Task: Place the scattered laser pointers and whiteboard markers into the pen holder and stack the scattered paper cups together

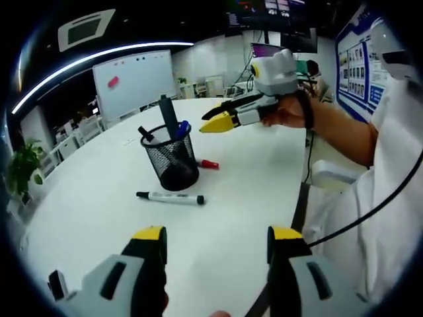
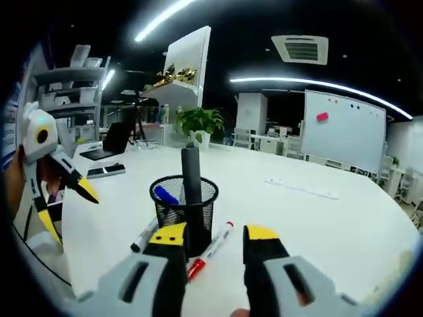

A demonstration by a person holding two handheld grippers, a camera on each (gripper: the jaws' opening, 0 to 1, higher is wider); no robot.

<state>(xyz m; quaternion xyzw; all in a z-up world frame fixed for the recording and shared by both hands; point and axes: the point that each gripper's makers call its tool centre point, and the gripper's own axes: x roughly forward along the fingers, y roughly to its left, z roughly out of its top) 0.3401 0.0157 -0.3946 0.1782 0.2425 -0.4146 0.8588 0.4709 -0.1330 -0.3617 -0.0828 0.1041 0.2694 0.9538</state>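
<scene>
Standing near the middle of the white table (image 1: 99,211), the black mesh pen holder (image 1: 173,158) already carries a tall dark laser pointer (image 1: 168,116), a blue-capped marker (image 1: 182,129) and a black marker (image 1: 146,135) leaning at its left rim. In the left gripper view, a potted plant (image 1: 21,168) sits at the far left edge and a whiteboard (image 1: 132,80) stands behind the table. Just in front of the holder lies a black-capped whiteboard marker (image 1: 170,197), flat on the table and apart from the mesh. A red-capped marker (image 1: 209,164) lies just beside the holder on its right. The left claw (image 1: 217,241) rises from the bottom with its yellow-tipped jaws spread wide and nothing between them. Further right, the right claw (image 1: 221,119) hovers above the table beside the holder's rim, held by a hand (image 1: 285,112); its jaws are parted, with nothing in them.

In the right gripper view, the left claw (image 2: 66,198) enters at the far left, jaws apart. The black-capped marker (image 2: 144,234) lies left of the holder (image 2: 184,208), the red-capped marker (image 2: 210,251) just right of it. The right claw (image 2: 213,239) hangs open just before the holder. A second plant (image 2: 198,122) and the whiteboard (image 2: 344,129) stand beyond.
</scene>
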